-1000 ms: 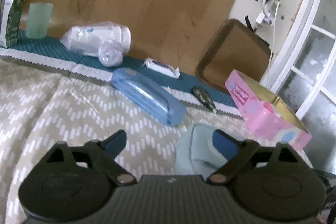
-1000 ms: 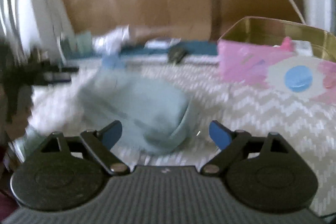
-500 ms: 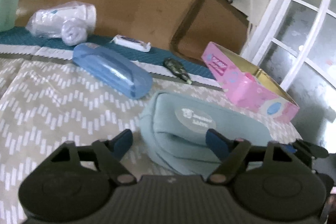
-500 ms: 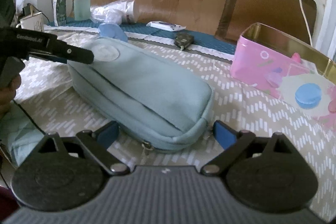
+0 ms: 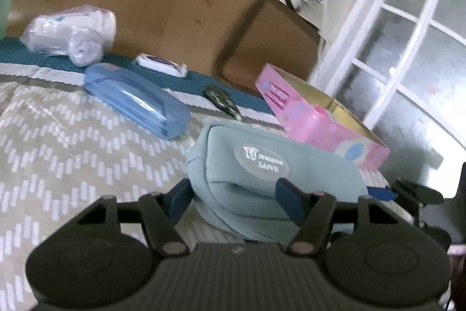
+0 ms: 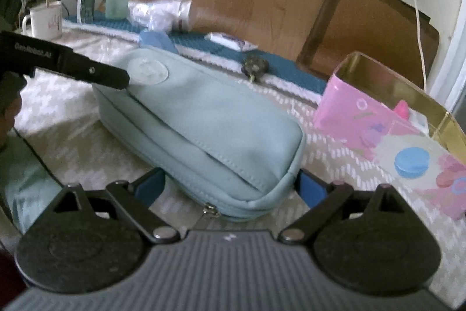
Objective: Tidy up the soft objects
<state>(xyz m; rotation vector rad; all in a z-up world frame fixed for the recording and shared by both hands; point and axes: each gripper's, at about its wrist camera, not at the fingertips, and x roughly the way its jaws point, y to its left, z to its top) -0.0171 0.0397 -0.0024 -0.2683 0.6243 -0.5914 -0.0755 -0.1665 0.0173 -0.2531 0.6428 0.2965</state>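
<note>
A soft light-teal zip pouch [image 5: 262, 179] with a round label lies on the chevron-patterned cloth [image 5: 58, 150]. My left gripper [image 5: 234, 196] has the pouch's labelled end between its blue pads; its jaws are closing and both pads touch the fabric, which folds in. In the right wrist view the same pouch [image 6: 204, 121] fills the middle, with one left finger [image 6: 96, 75] resting at its far end. My right gripper [image 6: 231, 185] stands open around the near, zipper end. Its tip [image 5: 407, 191] shows at the right of the left wrist view.
A blue hard case [image 5: 137, 101] lies behind the pouch and a pink tin box [image 6: 378, 121] stands open to the right. Along the wooden back wall sit a bag of white rolls [image 5: 72, 34], a tissue packet [image 5: 161, 64], a leaning brown tray [image 6: 364, 34], a mug [image 6: 43, 19] and a green cup [image 6: 116, 2].
The left view swung right onto the pouch, and the left jaws narrowed around its labelled end. The right gripper moved in until the pouch's near end lay between its fingers.
</note>
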